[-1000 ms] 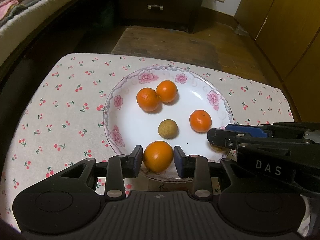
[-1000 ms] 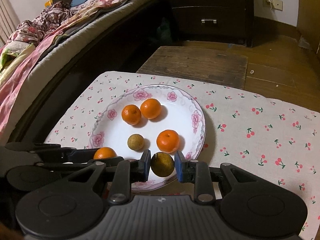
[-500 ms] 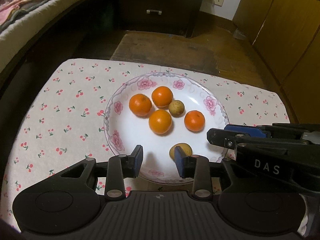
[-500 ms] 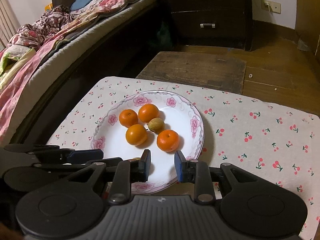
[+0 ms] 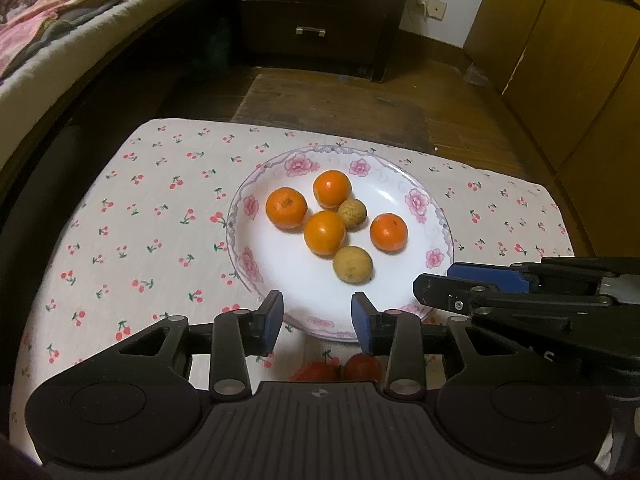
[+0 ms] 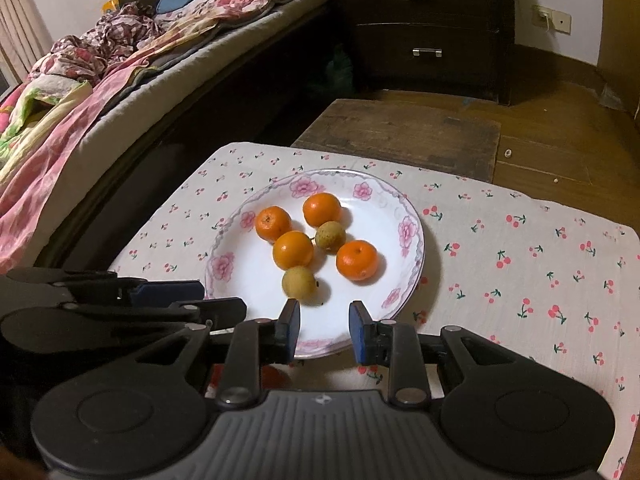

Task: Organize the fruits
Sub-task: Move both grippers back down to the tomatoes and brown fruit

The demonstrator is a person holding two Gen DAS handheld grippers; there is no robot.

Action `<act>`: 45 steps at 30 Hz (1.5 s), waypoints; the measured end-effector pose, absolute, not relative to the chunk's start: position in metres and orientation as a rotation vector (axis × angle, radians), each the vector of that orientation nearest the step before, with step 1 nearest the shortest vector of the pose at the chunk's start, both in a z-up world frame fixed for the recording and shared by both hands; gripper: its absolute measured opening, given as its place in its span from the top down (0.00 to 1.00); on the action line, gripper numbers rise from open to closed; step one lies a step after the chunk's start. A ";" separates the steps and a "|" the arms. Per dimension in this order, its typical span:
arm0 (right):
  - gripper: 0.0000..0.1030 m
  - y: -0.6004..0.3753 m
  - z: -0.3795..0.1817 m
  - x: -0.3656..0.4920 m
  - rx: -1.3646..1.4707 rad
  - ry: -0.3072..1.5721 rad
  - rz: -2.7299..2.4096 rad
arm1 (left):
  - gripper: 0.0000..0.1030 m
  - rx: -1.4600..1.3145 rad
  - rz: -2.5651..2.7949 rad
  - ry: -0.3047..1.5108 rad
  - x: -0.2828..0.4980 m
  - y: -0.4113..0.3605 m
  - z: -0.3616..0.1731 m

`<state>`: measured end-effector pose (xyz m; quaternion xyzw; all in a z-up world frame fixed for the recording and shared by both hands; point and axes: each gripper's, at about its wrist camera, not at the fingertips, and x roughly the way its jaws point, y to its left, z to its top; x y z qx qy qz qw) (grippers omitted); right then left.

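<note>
Fruits lie gathered on the flowered plate [image 5: 434, 216]: four oranges, among them one at the centre [image 5: 324, 233] and one to the right [image 5: 388, 232], with two small tan fruits, one tucked into the cluster [image 5: 352, 213] and one nearest the grippers [image 5: 352, 264]. All six sit just ahead of both pairs of jaws, touching or nearly touching one another, and none is held.

Left gripper [image 5: 318, 322] hovers over the plate's near rim; its jaws have just been opening and stand moderately apart with nothing between them. Right gripper [image 6: 325, 328] hangs over the same rim just beside it, its jaws at a narrow gap, also empty; the near tan fruit [image 6: 299, 283] rests just beyond its left fingertip, apart from it.

On the cherry-print cloth [image 5: 152, 208] covering the surface, no loose fruit shows ahead of the jaws. Two reddish round shapes [image 5: 336, 368] sit beneath the left gripper, below the plate's edge; whether they are fruit or part of the cloth's print cannot be told. Judged from this, the gathering looks largely done, with only those shapes left in doubt.
</note>
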<state>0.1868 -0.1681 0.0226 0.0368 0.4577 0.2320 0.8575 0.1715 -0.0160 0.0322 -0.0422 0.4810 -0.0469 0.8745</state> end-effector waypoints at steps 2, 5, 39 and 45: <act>0.73 -0.168 0.023 0.184 0.075 0.963 0.491 | 0.54 -0.089 -0.101 1.001 0.167 -0.015 0.034; 0.73 -0.167 0.025 0.179 0.071 0.962 0.498 | 0.54 -0.092 -0.105 0.999 0.159 -0.013 0.036; 0.73 -0.150 0.010 0.139 0.092 1.062 0.571 | 0.48 -0.083 -0.238 1.113 0.077 -0.008 0.016; 0.72 -0.140 0.004 0.136 0.068 1.083 0.592 | 0.44 -0.040 -0.241 1.128 0.075 -0.010 0.008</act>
